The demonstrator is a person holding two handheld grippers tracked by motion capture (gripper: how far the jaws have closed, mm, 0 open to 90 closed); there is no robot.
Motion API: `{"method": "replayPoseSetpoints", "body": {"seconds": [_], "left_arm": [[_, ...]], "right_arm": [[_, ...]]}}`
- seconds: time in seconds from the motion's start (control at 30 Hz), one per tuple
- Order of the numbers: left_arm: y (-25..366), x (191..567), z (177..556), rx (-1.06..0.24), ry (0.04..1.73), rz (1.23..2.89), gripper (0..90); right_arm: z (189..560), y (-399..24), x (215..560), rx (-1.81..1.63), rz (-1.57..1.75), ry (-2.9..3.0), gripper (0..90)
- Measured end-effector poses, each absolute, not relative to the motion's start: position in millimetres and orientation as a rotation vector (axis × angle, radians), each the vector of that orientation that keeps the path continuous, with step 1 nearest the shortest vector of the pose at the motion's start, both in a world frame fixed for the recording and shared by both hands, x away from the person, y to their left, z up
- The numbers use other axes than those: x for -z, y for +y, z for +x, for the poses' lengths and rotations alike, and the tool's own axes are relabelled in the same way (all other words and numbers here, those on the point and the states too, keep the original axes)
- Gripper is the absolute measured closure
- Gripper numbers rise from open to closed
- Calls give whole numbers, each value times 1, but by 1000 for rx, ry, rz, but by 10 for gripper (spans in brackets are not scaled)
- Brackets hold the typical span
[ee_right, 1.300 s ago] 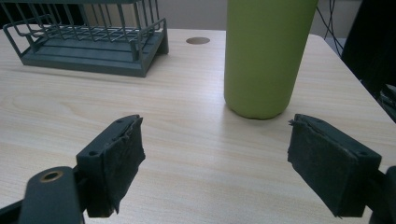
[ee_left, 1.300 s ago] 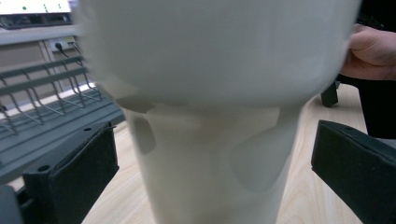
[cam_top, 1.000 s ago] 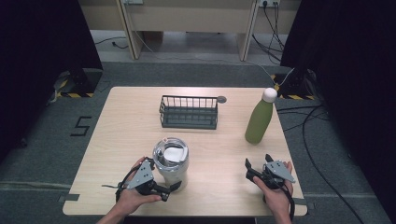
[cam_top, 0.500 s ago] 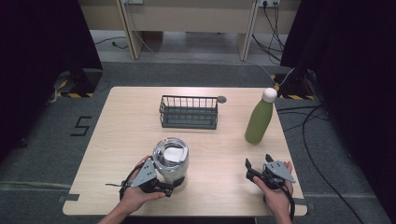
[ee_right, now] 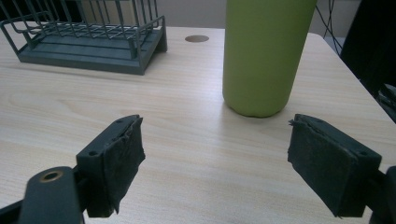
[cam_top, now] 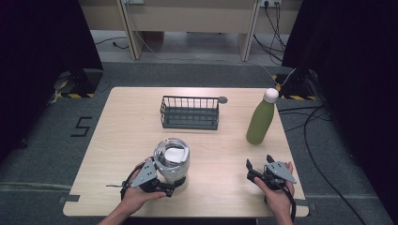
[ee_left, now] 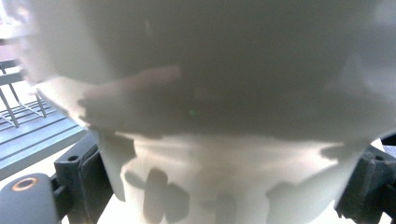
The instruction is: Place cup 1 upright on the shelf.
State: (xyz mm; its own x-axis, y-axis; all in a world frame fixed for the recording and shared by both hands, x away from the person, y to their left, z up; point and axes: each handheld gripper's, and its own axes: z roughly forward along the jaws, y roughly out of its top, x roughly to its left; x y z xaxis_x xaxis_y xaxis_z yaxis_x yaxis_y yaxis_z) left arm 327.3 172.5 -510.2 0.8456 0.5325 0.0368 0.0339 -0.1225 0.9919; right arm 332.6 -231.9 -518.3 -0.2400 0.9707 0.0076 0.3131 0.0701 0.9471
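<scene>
A shiny metal cup [cam_top: 172,159] with something white inside stands near the table's front edge, left of centre. My left gripper [cam_top: 172,182] reaches in from the lower left, and its jaws press on either side of the cup's base. In the left gripper view the cup [ee_left: 233,93] looms close between the two black jaws. Held in a hand at the front right, my right gripper [cam_top: 259,163] is open and holds nothing. Its view looks between the spread jaws [ee_right: 215,158] at a green bottle [ee_right: 264,56] standing upright a short way ahead.
The green bottle [cam_top: 260,123] with a white cap stands at the right of the table. A dark wire basket [cam_top: 189,112] sits at the back centre, also at upper left of the right gripper view [ee_right: 88,42]. A round cable hole [cam_top: 222,100] lies beside it.
My left gripper has slid forward from the lower left, bringing its jaws around the cup's base. The right gripper has stayed in place.
</scene>
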Motion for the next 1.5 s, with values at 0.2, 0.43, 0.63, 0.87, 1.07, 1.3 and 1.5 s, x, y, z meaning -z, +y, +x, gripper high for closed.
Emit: {"method": "replayPoseSetpoints", "body": {"seconds": [0.2,0.43,0.63,0.87,1.07,1.3,1.5], "left_arm": [[172,509,327,-449,455,1665,96],[172,508,326,-454,458,1670,96],[172,507,325,-453,455,1679,95],[172,503,324,-458,443,1674,96],[174,496,325,-464,445,1658,95],[176,491,328,-478,450,1657,95],[177,486,331,-481,456,1653,95]], "right_arm": [[333,-232,519,-1188,1297,1649,181],[333,-233,519,-1189,1299,1646,181],[333,-233,519,-1191,1300,1645,181],[333,-233,519,-1189,1302,1643,181],[333,-233,519,-1191,1303,1639,181],[333,-232,518,-1190,1303,1638,181],[333,-233,518,-1190,1304,1635,181]]}}
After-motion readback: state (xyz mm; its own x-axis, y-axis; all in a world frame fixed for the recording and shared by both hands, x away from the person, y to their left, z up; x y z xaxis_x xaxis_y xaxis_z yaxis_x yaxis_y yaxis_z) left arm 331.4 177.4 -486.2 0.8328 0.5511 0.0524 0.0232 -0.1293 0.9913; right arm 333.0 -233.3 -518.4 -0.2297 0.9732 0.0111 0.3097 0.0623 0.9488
